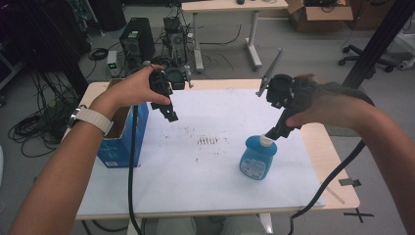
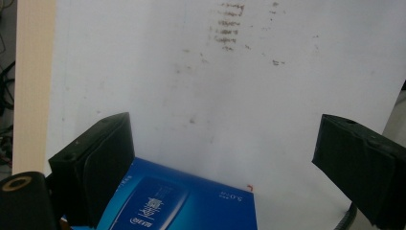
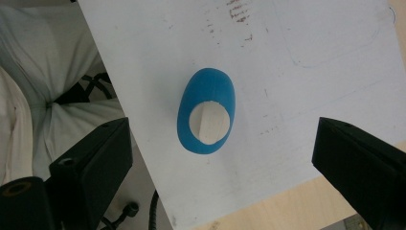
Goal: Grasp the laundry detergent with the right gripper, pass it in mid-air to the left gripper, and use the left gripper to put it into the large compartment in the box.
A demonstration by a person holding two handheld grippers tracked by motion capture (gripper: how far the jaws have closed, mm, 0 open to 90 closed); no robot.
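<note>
Blue box (open-topped) beside bottle

You are holding your left gripper raised with jaws spread wide, while your right gripper is pointing downward, its jaws also gaping apart.

A blue bottle of smooth plastic, faintly glossy, stood capped in matt off-white on a white paper sheet, its flat surface scuffed with dark smudges. Beneath the sheet, the table showed pale wood-look laminate along its edges. At the left, a blue carton of printed cardboard had a slight sheen outside and raw brown board inside. The left gripper and right gripper carried matt black jaws, plastic by their look, with a dull, slightly grainy finish. A white textured band wrapped the person's left wrist.
</note>
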